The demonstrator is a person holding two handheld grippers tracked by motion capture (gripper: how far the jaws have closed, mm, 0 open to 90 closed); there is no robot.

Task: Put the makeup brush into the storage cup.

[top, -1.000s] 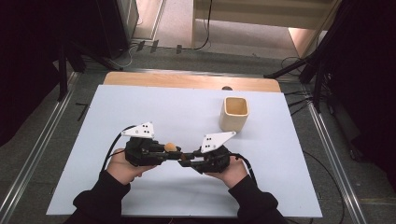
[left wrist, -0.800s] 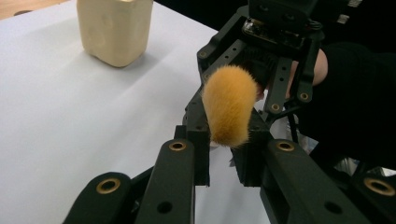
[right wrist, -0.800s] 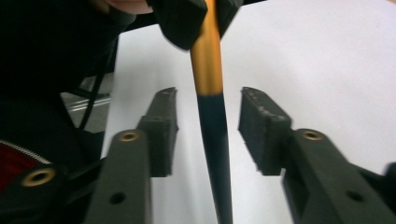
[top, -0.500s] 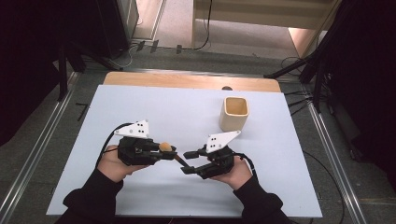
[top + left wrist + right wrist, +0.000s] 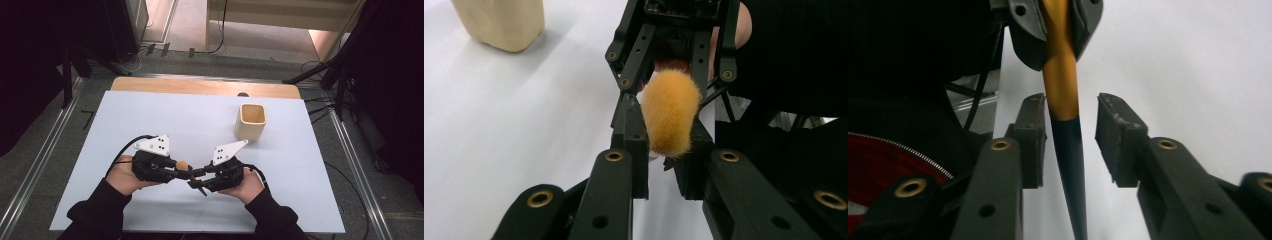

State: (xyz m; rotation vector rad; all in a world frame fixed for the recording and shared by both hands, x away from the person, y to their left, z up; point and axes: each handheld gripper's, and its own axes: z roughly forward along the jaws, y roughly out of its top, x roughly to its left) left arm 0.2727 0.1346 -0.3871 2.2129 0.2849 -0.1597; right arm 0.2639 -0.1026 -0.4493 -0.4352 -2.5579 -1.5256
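Near the counter's front edge, slightly left of centre, I see my two grippers meeting tip to tip above the white surface. The left gripper, held in the left hand, has its fingers clamped on a brush. In the left gripper view the orange bristle tuft stands up between them. In the right gripper view the brush handle, orange above and dark blue toward the taper, runs down between the fingers of the right gripper. These fingers stand moderately apart with a gap on the right side of the handle; I cannot tell whether the left finger touches it. The right hand holds that gripper just above the counter. A cream square cup stands upright toward the counter's back right, well apart from both grippers.
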